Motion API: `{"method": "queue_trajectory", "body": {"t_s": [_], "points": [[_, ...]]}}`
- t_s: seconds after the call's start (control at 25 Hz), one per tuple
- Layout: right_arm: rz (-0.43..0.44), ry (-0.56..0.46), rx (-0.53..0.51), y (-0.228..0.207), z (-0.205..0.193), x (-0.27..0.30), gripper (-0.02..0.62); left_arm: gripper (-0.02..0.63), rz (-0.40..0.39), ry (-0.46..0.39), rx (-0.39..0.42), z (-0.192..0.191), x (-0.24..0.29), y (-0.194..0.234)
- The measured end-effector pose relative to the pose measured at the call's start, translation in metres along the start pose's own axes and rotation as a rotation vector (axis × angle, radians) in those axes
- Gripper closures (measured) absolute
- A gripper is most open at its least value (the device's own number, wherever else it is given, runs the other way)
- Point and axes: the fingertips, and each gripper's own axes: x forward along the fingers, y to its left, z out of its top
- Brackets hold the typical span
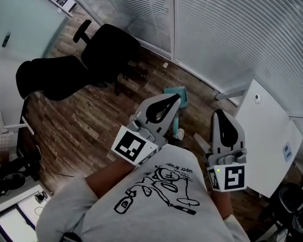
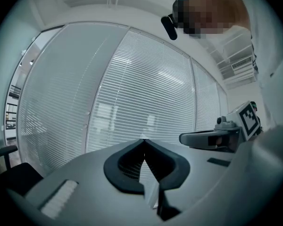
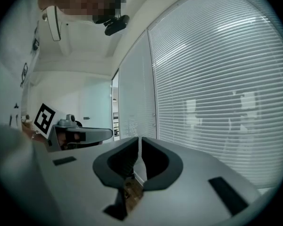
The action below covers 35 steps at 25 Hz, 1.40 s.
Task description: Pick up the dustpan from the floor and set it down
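The teal dustpan (image 1: 181,91) is seen on the wood floor (image 1: 81,120), partly hidden behind the left gripper (image 1: 174,101). That one and the right gripper (image 1: 219,116), all 2, are pressed shut with nothing held. The dustpan is likely light, stiff, smooth plastic, so its thin handle should be pinched.

Pale grey over the shell of the left hand-held gripper (image 1: 174,101), matt black on its jaw pads. Same pale grey and black on the right hand-held gripper (image 1: 218,114), with one small green light. Black-and-white square markers on each cube. Teal on the flat plastic dustpan (image 1: 170,91). Mixed light and dark brown streaks over the wood-plank floor (image 1: 81,125). Plain black on the two padded office chairs (image 1: 108,52). White with fine horizontal stripes on the slatted window blinds (image 1: 232,29). Plain white on the rectangular worktop (image 1: 265,135). Light grey on the fabric T-shirt (image 1: 91,205), with a black line cartoon printed across it.
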Motion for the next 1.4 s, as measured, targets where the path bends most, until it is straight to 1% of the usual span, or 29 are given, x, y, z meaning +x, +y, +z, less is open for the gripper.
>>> {"method": "queue_trajectory", "body": {"t_s": [0.32,0.4,0.44,0.88,1.2,1.4], "points": [[0.033,0.063,0.057,0.002,-0.032,0.007,0.584,0.604,0.009,0.021,-0.002,-0.004,0.000,0.004],[0.048,0.100,0.069,0.004,-0.048,0.011,0.526,0.604,0.009,0.026,-0.003,-0.006,-0.002,0.006],[0.055,0.121,0.076,0.006,-0.058,0.012,0.515,0.604,0.010,0.029,-0.003,-0.007,-0.003,0.006],[0.127,0.407,0.158,0.026,-0.193,0.028,0.469,0.604,0.027,0.052,-0.008,-0.011,-0.015,0.024],[0.179,0.616,0.225,0.041,-0.305,0.023,0.420,0.604,0.049,0.059,-0.010,-0.014,-0.024,0.033],[0.219,0.723,0.278,0.051,-0.362,0.017,0.400,0.604,0.061,0.064,-0.008,-0.016,-0.027,0.037]]}}
